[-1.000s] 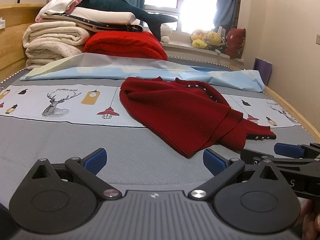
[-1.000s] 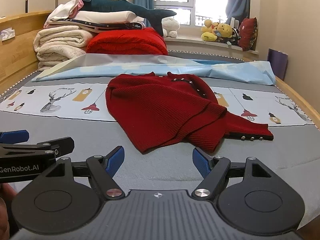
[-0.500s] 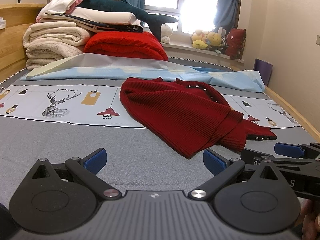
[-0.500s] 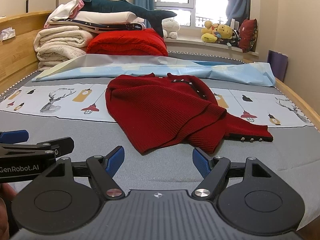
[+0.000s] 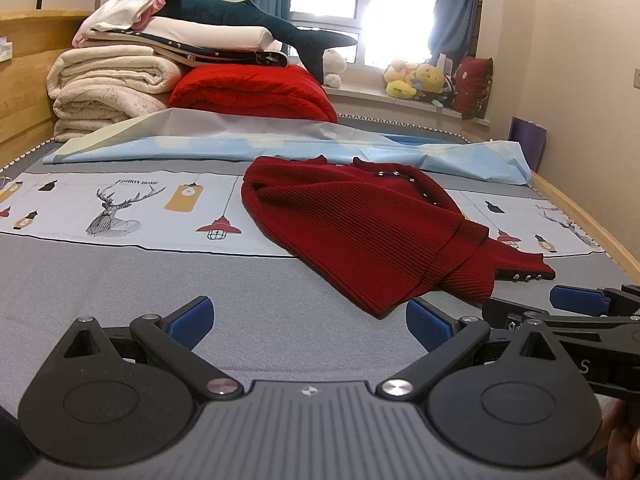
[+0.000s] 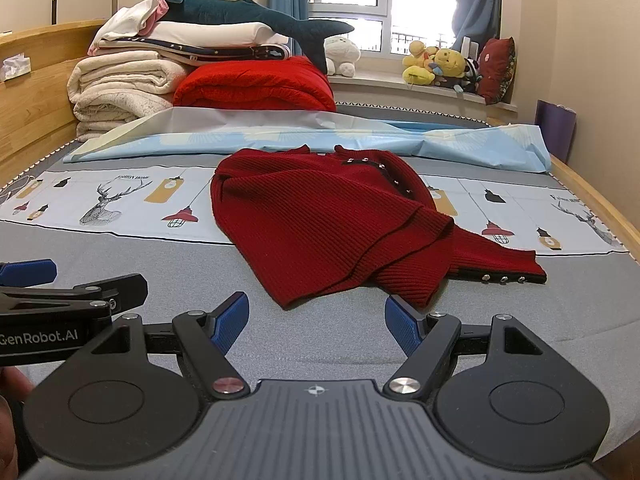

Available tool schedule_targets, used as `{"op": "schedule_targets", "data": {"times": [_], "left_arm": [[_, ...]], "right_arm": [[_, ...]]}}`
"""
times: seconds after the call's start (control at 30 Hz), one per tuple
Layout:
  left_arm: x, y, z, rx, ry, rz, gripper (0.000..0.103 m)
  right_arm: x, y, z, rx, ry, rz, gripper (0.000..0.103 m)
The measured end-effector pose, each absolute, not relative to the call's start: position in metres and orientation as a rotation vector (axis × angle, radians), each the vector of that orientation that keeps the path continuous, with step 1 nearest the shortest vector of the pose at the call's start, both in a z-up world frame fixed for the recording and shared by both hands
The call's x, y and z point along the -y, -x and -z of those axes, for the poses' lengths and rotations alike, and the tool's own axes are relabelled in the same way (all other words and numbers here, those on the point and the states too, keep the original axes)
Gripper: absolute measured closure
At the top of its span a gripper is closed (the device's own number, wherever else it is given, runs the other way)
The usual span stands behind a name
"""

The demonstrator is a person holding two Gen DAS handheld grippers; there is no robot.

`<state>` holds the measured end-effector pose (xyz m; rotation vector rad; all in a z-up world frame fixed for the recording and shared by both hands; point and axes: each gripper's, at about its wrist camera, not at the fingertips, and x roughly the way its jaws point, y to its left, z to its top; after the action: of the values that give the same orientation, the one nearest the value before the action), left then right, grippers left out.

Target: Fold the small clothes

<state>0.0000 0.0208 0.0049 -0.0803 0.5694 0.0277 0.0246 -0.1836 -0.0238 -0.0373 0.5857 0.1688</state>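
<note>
Grey bed [image 5: 120, 288] w/ red knit sweater [image 5: 360, 232] crumpled mid-bed (one cuff trailing right). Left gripper [image 5: 308, 320] & right gripper [image 6: 316, 318] side by side just short of its hem, jaws spread wide, nothing held.

Readable on the side of the left gripper [image 6: 28, 272], low at the left edge of the right wrist view: "GenRobot.AI" in white on black, first letter clipped by the frame. On the right gripper [image 5: 580, 300], low at the right edge of the left wrist view: a lone white "S", the rest hidden. On the printed sheet [image 5: 60, 208], just above the deer drawing [image 5: 120, 212]: small dark capitals, probably "FASHION HOME", too small for certainty. Same caption above the deer drawing in the right wrist view, blurred there. Farther right of the deer drawing, near the sheet's far end: another caption, unreadable.
</note>
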Motion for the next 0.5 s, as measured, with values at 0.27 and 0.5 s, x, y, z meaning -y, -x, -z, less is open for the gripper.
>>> {"op": "schedule_targets", "data": {"times": [0.27,0.5], "left_arm": [[-0.0185,0.0005,-0.0049,-0.563,0.074,-0.031,0.001],[-0.0168,0.0012,-0.0046,-0.557,0.068,-0.014,0.008]], "right_arm": [[0.1842,-0.0255,0.0264,-0.591,0.041,-0.169,0.027],[0.1842,-0.0256,0.0275,-0.592,0.042,-0.171,0.027]]}}
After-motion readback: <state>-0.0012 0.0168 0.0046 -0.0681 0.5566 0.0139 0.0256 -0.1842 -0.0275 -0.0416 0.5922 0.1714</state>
